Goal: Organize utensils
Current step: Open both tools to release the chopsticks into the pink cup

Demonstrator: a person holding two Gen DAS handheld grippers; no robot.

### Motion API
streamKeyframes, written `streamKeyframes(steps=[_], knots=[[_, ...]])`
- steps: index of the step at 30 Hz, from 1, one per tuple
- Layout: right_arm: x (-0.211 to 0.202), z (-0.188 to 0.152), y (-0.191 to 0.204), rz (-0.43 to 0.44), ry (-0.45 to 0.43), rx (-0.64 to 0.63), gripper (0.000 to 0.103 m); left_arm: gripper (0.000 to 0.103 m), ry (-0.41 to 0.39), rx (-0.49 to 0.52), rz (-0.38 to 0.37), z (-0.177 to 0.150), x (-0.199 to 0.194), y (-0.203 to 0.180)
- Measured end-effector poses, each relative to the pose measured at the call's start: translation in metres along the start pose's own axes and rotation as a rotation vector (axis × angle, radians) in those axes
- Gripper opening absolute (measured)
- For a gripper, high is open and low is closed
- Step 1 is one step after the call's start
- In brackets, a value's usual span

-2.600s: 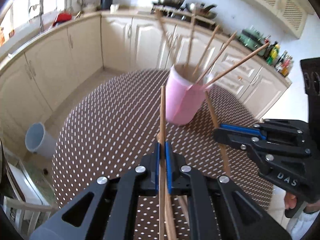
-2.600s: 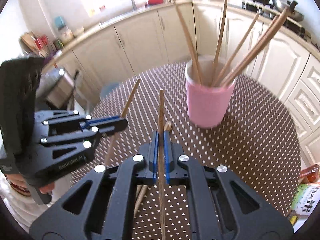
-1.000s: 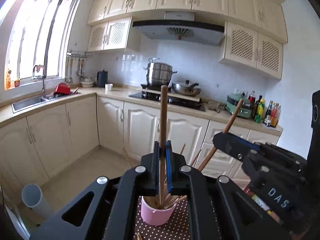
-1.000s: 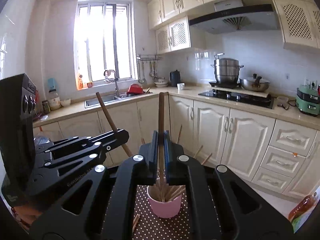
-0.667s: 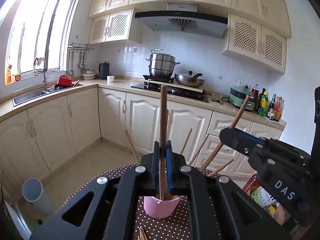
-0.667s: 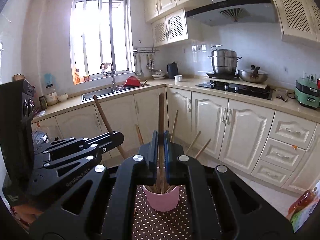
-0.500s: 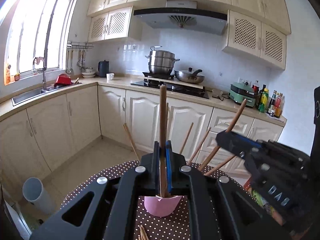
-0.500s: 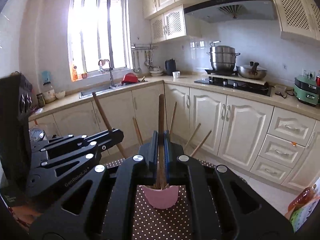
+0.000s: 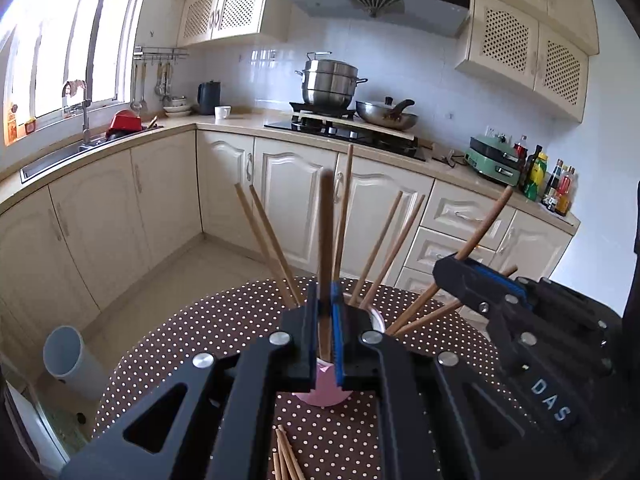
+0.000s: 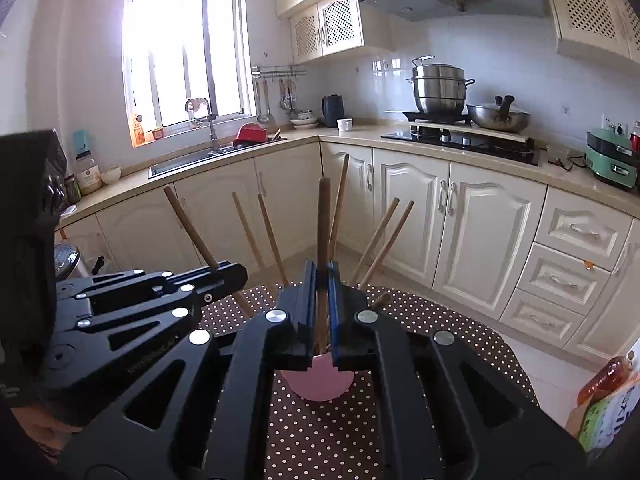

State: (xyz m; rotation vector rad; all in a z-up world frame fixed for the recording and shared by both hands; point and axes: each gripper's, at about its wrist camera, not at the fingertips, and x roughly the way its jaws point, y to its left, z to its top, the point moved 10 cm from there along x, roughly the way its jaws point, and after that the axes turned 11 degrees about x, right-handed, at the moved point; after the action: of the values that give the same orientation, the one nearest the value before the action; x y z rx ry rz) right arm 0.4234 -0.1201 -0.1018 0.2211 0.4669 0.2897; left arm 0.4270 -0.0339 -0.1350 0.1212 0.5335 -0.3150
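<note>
The pink plastic cup [image 9: 320,394] on the brown tablecloth with white polka dots [image 9: 192,340] is the landmark here: it stands near the far edge of the round table, straight ahead of both tools, and already holds a fan of thin wooden chopsticks [image 9: 268,244] that lean outward against its rim. The left gripper [image 9: 326,304] has its blue-lined jaws clamped together on one upright wooden chopstick [image 9: 326,232], gripped low on the shaft so that most of its length stands above the jaws and the lower end points down at the cup's mouth, which the jaws largely hide. The right gripper [image 10: 322,280] is pinched in the same way on a second wooden chopstick [image 10: 323,224], likewise upright and lined up over the cup [image 10: 318,380]; from the left camera it shows beside the cup to the right, its stick slanting up and outward. Holding each stick nearly vertical, by its lower part, looks like the sensible way to thread it between the ones already fanned in the cup without knocking them. Whether either lower tip has entered the cup cannot be told, since the jaws cover that spot. A few loose wooden chopsticks [image 9: 282,456] lie flat on the cloth on the near side of the cup, so sorting is probably not finished. The next step would call for lowering both sticks into the cup and then opening the jaws; the risk is a tip catching the rim and tilting the light cup.
</note>
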Motion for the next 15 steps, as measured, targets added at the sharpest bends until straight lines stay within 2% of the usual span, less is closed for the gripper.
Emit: streamKeyframes(steps=[3,4,5,9,15], knots=[[-0.002,-0.001,-0.001,0.001,0.0,0.008,0.006,0.007,-0.007,-0.005,-0.011,-0.001,-0.001,-0.001],[-0.003,0.0,-0.002,0.001,-0.005,0.014,0.006,0.014,-0.012,-0.007,-0.015,-0.001,-0.002,-0.002],[-0.005,0.001,-0.002,0.005,-0.01,0.018,0.006,0.027,-0.019,-0.009,-0.017,-0.001,-0.004,-0.002],[-0.012,0.006,-0.002,0.014,-0.021,0.03,0.007,0.036,-0.04,-0.012,-0.027,0.0,-0.014,-0.006],[-0.032,0.009,0.005,0.033,-0.055,0.02,0.007,0.042,-0.085,0.009,0.006,0.002,-0.043,-0.009]])
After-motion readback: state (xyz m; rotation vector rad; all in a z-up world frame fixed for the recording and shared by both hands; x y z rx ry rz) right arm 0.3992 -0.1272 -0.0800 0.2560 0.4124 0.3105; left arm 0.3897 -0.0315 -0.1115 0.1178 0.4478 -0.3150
